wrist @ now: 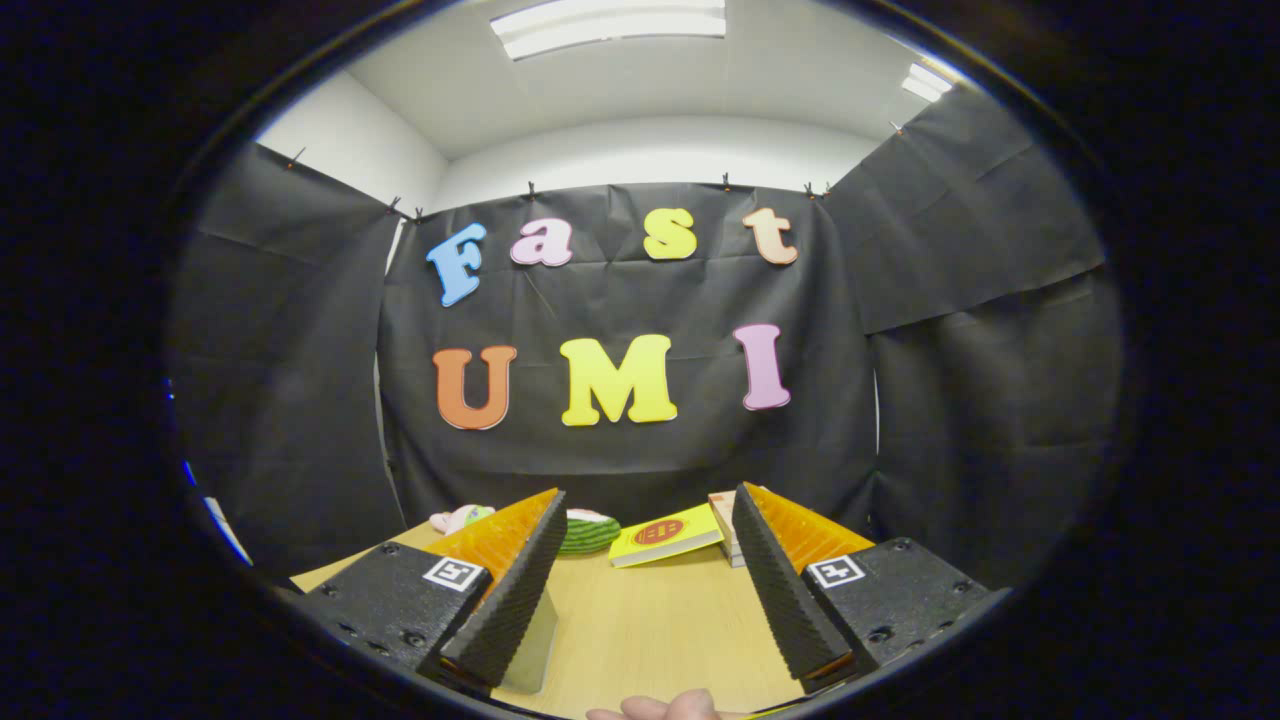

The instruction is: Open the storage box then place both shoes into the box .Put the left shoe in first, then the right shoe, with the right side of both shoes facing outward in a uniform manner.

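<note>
My gripper [650,515] is held level above a light wooden table [650,630], looking toward the booth's back wall. Its two fingers are spread wide apart with nothing between them. A thin pale upright edge [535,640] stands on the table just below the left finger; I cannot tell what it belongs to. No shoe or storage box can be made out among the things ahead.
Beyond the fingers, at the table's far edge, lie a yellow book [665,535], a green ribbed item [588,533], a pink and green soft item [458,517] and a small stack of books [724,520]. A fingertip of a hand [660,708] shows at the near table edge.
</note>
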A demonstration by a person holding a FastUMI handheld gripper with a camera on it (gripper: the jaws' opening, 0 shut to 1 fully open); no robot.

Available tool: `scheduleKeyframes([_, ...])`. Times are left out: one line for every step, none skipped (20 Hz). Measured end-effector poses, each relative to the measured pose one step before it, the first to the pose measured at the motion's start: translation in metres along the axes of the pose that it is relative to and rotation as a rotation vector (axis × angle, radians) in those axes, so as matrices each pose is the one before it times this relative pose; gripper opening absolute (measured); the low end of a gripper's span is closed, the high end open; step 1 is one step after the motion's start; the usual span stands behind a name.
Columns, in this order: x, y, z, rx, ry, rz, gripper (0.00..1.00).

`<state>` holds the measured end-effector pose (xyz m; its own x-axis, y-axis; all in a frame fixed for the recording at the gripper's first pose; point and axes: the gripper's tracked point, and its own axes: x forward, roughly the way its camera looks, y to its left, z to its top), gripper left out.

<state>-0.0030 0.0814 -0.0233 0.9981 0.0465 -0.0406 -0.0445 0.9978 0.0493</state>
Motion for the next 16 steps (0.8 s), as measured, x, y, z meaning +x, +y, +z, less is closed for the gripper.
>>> scheduleKeyframes([0.00055, -0.00164, -0.00093, 0.00510, 0.00546, -0.00137, 1.00])
scheduleKeyframes([0.00016, 0.00075, -0.00113, 0.00635, 0.00470, 0.00153, 1.00])
scheduleKeyframes([0.00082, 0.00058, 0.00031, 0.00041, 0.00001, 0.00182, 1.00])
scheduleKeyframes([0.00046, -0.00064, 0.00000, -0.00598, -0.00666, -0.00525, 1.00])
scheduleKeyframes([-0.00131, -0.00298, 0.00195, -0.01051, -0.00980, -0.01054, 1.00])
scheduleKeyframes([0.00014, -0.00096, 0.00026, -0.00925, -0.00675, -0.00894, 1.00])
scheduleKeyframes([-0.00021, 0.00093, -0.00024, -0.00369, -0.00243, -0.00114, 1.00])
scheduleKeyframes([0.00016, 0.00188, -0.00071, 0.00407, 0.00468, 0.00285, 1.00])
scheduleKeyframes([-0.00056, 0.00330, -0.00069, 0.00615, 0.00568, 0.00794, 1.00])
scheduleKeyframes([0.00023, 0.00123, 0.00203, 0.00341, 0.00082, 0.00224, 1.00])
scheduleKeyframes([0.00055, -0.00026, 0.00193, -0.00142, -0.00216, -0.00071, 1.00])
scheduleKeyframes([0.00014, 0.00071, 0.00258, -0.00177, -0.00455, -0.00027, 1.00])
scheduleKeyframes([-0.00060, 0.00160, 0.00035, -0.00363, -0.00050, 0.00262, 1.00])
scheduleKeyframes([-0.00057, 0.00127, 0.00051, -0.00253, 0.00018, 0.00103, 1.00])
scheduleKeyframes([-0.00070, 0.00007, 0.00165, -0.00527, -0.00698, -0.00347, 1.00])
scheduleKeyframes([-0.00078, 0.00003, 0.00082, -0.00363, -0.00438, -0.00222, 1.00])
